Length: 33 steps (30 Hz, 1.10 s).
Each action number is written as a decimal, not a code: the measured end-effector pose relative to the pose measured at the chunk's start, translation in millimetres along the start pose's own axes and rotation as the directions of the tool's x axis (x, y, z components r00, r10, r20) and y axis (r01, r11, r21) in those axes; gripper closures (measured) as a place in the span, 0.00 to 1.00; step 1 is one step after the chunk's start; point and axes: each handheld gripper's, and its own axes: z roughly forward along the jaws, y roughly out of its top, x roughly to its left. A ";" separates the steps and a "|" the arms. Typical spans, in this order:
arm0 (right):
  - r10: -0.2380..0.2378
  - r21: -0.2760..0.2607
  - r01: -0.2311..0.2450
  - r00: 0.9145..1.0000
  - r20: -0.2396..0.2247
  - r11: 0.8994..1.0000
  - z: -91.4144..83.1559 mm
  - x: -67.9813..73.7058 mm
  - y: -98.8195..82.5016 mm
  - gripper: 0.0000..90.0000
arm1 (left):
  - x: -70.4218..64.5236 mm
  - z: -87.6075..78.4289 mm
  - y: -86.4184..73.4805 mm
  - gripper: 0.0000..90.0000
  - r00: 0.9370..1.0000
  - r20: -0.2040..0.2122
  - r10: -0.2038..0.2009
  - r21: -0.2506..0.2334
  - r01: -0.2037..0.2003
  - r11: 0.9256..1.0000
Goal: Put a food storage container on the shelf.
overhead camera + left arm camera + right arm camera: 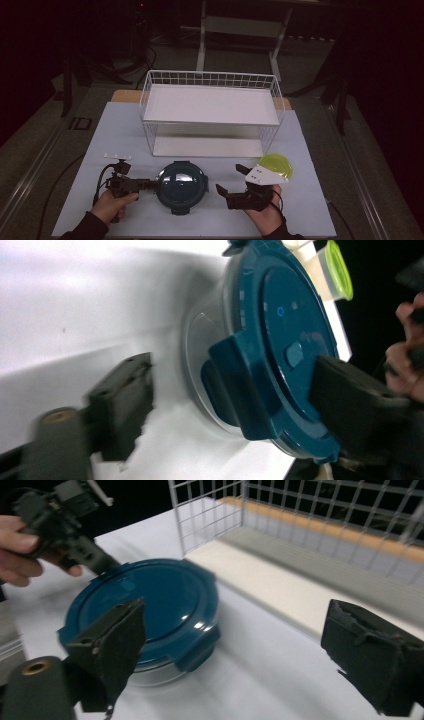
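Your left gripper (150, 184) has its jaws apart around the round blue-lidded container's (181, 185) edge clip, and your right gripper (231, 181) sits wide open just beside it.

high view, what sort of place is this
Probably a lab or workshop recording bench: a white table holding a staged wire rack and blue-lidded container, with dark stands behind.

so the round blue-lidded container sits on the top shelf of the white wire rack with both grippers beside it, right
Not quite: the round blue-lidded container sits on the white table in front of the white wire rack, not on its top shelf. The high view shows this, with both grippers beside it.
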 end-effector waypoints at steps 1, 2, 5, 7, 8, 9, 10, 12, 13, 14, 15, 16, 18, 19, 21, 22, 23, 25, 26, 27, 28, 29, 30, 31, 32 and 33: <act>0.006 0.006 -0.006 1.000 -0.006 1.000 1.3 -0.3 -0.2 0.14 | 1.1 0.7 0.4 0.27 1.000 -0.002 -0.016 0.006 0.016 1.000; 0.011 0.012 -0.010 1.000 -0.015 1.000 2.9 -0.6 -0.5 0.15 | 2.3 1.3 0.4 0.28 0.999 0.011 -0.038 0.009 0.038 0.999; 0.025 0.036 -0.023 0.999 -0.040 0.999 8.1 -2.0 -1.4 0.17 | 5.8 2.1 0.7 0.39 0.996 0.026 -0.088 0.021 0.088 0.996; 0.020 0.039 -0.018 0.999 -0.041 0.999 9.7 -1.5 -1.7 0.20 | 9.3 2.6 0.7 0.43 0.990 0.054 -0.127 0.031 0.126 0.992; 0.017 0.042 -0.014 0.999 -0.051 0.999 10.5 -0.7 -1.6 0.20 | 10.3 3.0 0.7 0.45 0.988 0.067 -0.139 0.036 0.137 0.990; 0.012 0.044 -0.010 0.999 -0.050 0.999 11.0 -0.1 -1.5 0.20 | 11.6 3.3 0.6 0.46 0.986 0.074 -0.152 0.039 0.150 0.988; 0.012 0.044 -0.010 0.999 -0.050 0.999 11.0 -0.1 -1.5 0.20 | 11.6 3.3 0.6 0.47 0.986 0.074 -0.152 0.039 0.150 0.988; 0.005 0.048 -0.002 0.998 -0.060 0.999 12.4 1.2 -1.3 0.23 | 12.4 5.5 1.3 0.49 0.981 0.105 -0.161 0.059 0.156 0.986; 0.005 0.053 -0.002 0.998 -0.066 0.999 12.5 1.6 -1.2 0.24 | 12.3 6.6 1.4 0.50 0.980 0.115 -0.163 0.068 0.156 0.985; 0.007 0.056 -0.004 0.998 -0.066 0.998 12.8 1.7 -1.3 0.24 | 13.0 6.8 1.4 0.51 0.977 0.125 -0.171 0.067 0.164 0.984; 0.011 0.056 -0.007 0.998 -0.067 0.998 13.0 1.4 -1.4 0.24 | 13.6 6.8 1.5 0.53 0.976 0.137 -0.169 0.067 0.161 0.985; 0.011 0.056 -0.007 0.998 -0.067 0.998 13.0 1.4 -1.4 0.24 | 13.6 6.8 1.5 0.57 0.976 0.137 -0.169 0.067 0.161 0.985; 0.031 0.065 -0.026 0.997 -0.076 0.998 14.1 -0.4 -2.2 0.26 | 14.6 6.9 1.4 0.58 0.975 0.156 -0.161 0.076 0.151 0.986; 0.042 0.075 -0.036 0.996 -0.082 0.997 14.7 -0.9 -2.7 0.27 | 14.5 6.9 1.4 0.58 0.976 0.156 -0.154 0.077 0.144 0.987; 0.065 0.093 -0.057 0.994 -0.087 0.994 17.0 -2.7 -4.4 0.28 | 16.1 7.2 1.1 0.58 0.974 0.168 -0.152 0.079 0.140 0.987; 0.084 0.109 -0.073 0.992 -0.091 0.991 18.6 -3.5 -5.4 0.30 | 16.5 7.2 1.1 0.58 0.974 0.170 -0.150 0.080 0.138 0.987; 0.107 0.124 -0.094 0.989 -0.100 0.988 20.5 -4.7 -6.6 0.30 | 16.5 7.2 0.9 0.58 0.974 0.170 -0.150 0.080 0.138 0.987; 0.151 0.159 -0.132 0.982 -0.114 0.978 24.6 -6.6 -8.8 0.34 | 16.7 7.2 0.1 0.58 0.973 0.172 -0.151 0.076 0.140 0.987; 0.181 0.175 -0.158 0.975 -0.126 0.972 26.8 -7.8 -9.8 0.35 | 16.6 7.1 -0.1 0.58 0.974 0.173 -0.149 0.078 0.137 0.988; 0.215 0.193 -0.186 0.967 -0.137 0.963 29.5 -9.2 -10.7 0.37 | 16.7 7.1 -0.3 0.58 0.974 0.174 -0.148 0.077 0.137 0.988; 0.238 0.208 -0.206 0.960 -0.145 0.956 31.4 -10.3 -11.2 0.38 | 16.7 7.0 -1.2 0.58 0.973 0.175 -0.149 0.074 0.138 0.988; 0.274 0.227 -0.235 0.949 -0.157 0.945 34.8 -11.6 -12.0 0.38 | 16.5 6.7 -1.6 0.59 0.974 0.176 -0.145 0.075 0.134 0.988; 0.305 0.240 -0.262 0.938 -0.166 0.935 37.5 -13.3 -12.9 0.39 | 16.2 6.5 -2.2 0.59 0.974 0.179 -0.141 0.073 0.130 0.989; 0.329 0.259 -0.279 0.929 -0.171 0.925 40.7 -14.2 -13.6 0.39 | 16.0 6.4 -2.6 0.59 0.973 0.182 -0.140 0.072 0.128 0.989; 0.343 0.271 -0.290 0.924 -0.171 0.918 43.6 -14.9 -14.4 0.39 | 15.8 6.2 -2.8 0.59 0.974 0.182 -0.133 0.073 0.122 0.990; 0.356 0.280 -0.301 0.918 -0.175 0.912 46.6 -16.0 -15.6 0.39 | 15.1 6.2 -2.9 0.59 0.975 0.183 -0.126 0.071 0.115 0.991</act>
